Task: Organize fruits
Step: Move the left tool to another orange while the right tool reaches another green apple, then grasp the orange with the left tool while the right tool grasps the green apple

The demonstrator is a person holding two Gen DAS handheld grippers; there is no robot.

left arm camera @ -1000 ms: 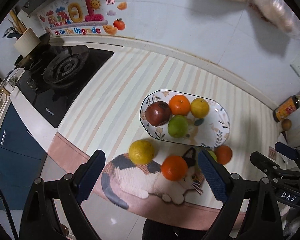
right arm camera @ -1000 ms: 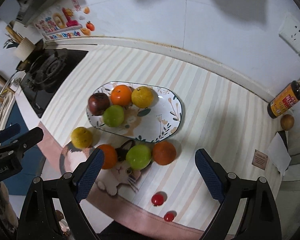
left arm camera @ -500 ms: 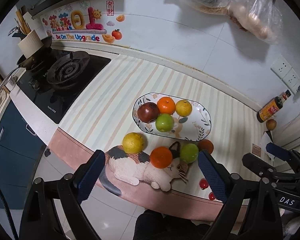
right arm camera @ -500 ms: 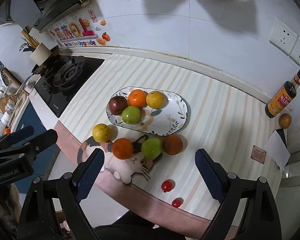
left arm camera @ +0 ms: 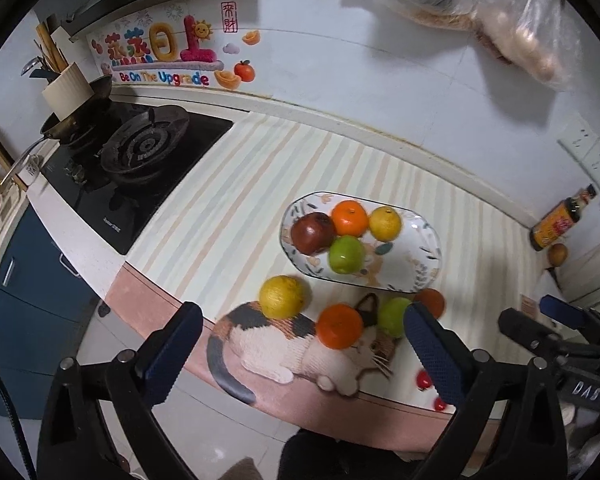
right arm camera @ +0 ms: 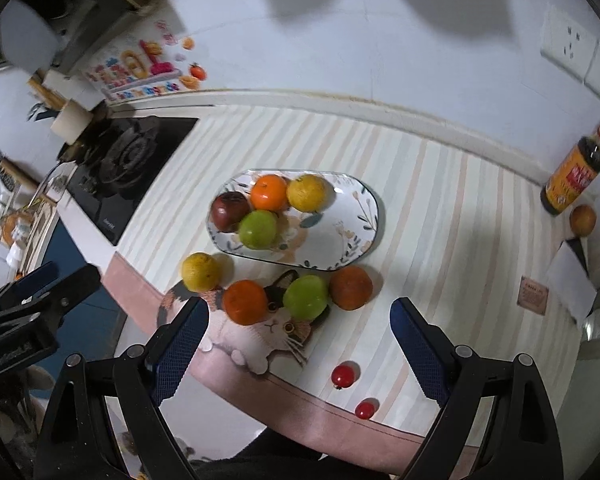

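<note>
Left wrist view: oval floral plate (left arm camera: 416, 276) near the worktop's middle, holding a dark red apple (left arm camera: 312, 233), an orange (left arm camera: 350, 217), a yellow citrus (left arm camera: 385, 222) and a green apple (left arm camera: 345, 254). Toward the front edge, off the plate: yellow fruit (left arm camera: 281, 296), orange fruit (left arm camera: 339, 326), green fruit (left arm camera: 394, 316). Left gripper (left arm camera: 300, 354) hovering above, jaws opening, nothing between them.

Right wrist view: same plate (right arm camera: 340, 240), right half bare. Two cherry tomatoes (right arm camera: 343, 375) by the front edge. Right gripper (right arm camera: 296, 342) spread wide, empty.
</note>
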